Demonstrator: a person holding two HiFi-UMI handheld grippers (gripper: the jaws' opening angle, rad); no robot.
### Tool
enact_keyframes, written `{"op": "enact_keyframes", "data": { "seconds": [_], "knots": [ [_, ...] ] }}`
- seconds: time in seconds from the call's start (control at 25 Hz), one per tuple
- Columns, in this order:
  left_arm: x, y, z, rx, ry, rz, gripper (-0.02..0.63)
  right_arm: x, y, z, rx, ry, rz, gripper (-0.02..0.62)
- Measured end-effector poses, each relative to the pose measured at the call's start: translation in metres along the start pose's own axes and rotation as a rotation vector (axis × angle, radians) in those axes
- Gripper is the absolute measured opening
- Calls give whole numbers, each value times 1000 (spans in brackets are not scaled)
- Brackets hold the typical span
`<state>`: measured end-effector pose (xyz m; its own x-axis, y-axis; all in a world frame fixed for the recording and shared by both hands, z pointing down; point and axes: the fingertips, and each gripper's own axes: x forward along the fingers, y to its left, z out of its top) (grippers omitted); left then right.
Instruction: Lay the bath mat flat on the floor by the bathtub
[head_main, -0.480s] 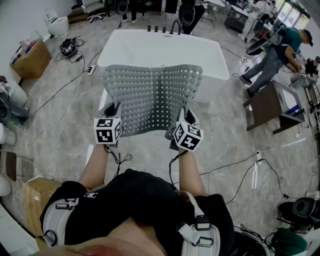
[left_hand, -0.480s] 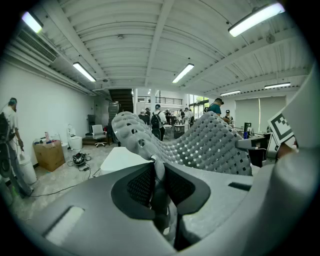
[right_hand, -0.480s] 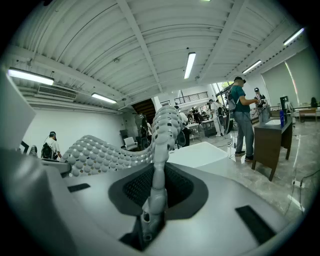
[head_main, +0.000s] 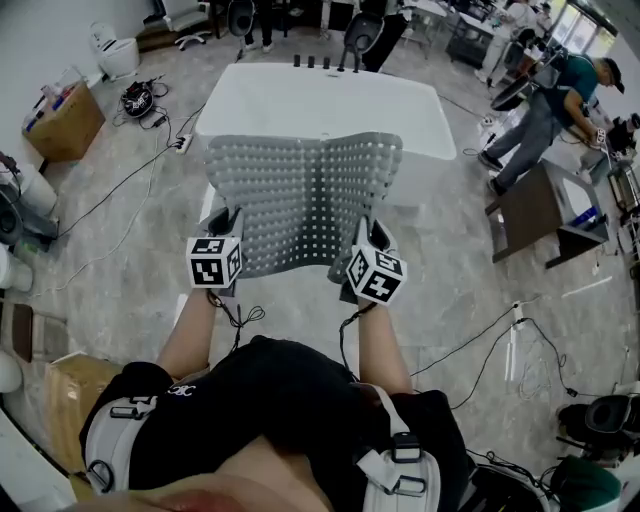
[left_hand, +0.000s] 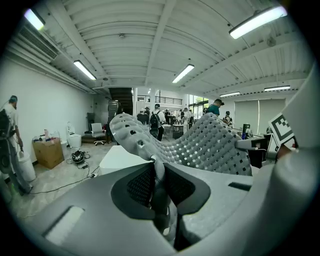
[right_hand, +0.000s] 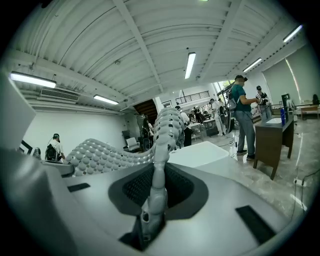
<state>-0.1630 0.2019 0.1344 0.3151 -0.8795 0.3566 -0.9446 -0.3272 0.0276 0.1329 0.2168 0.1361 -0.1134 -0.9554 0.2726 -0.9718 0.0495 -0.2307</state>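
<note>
The grey perforated bath mat (head_main: 300, 195) hangs spread in the air between both grippers, in front of the white bathtub (head_main: 330, 100). My left gripper (head_main: 222, 228) is shut on the mat's near left corner; the left gripper view shows the mat (left_hand: 200, 147) pinched between the jaws and rising away. My right gripper (head_main: 365, 240) is shut on the near right corner, and the right gripper view shows the mat's edge (right_hand: 162, 135) clamped upright between the jaws. The mat sags slightly in the middle.
Cables (head_main: 120, 190) run over the marble floor left of the tub. A cardboard box (head_main: 62, 118) sits at far left, another box (head_main: 62, 395) near my left side. A person (head_main: 545, 105) stands by a brown cabinet (head_main: 545, 210) at right.
</note>
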Motion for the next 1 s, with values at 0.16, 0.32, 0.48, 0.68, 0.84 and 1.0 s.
{"op": "enact_keyframes", "data": {
  "seconds": [0.16,0.32,0.48,0.68,0.84,1.0],
  "knots": [
    [-2,3,-9,13,7,1,52,-1,7,-6,-15,11,7,58],
    [-5,5,-10,36,9,-2,52,-2,15,-10,-24,25,11,58],
    [-8,11,-10,48,4,-13,52,0,23,-12,-24,31,7,58],
    [-13,32,-12,42,-2,-26,52,-2,40,-13,-20,20,-16,58],
    [-15,42,-16,44,0,-53,52,-5,48,-18,-23,16,-25,58],
    [-12,43,-19,65,16,-85,52,-2,52,-28,-24,40,-33,57]
  ]
}}
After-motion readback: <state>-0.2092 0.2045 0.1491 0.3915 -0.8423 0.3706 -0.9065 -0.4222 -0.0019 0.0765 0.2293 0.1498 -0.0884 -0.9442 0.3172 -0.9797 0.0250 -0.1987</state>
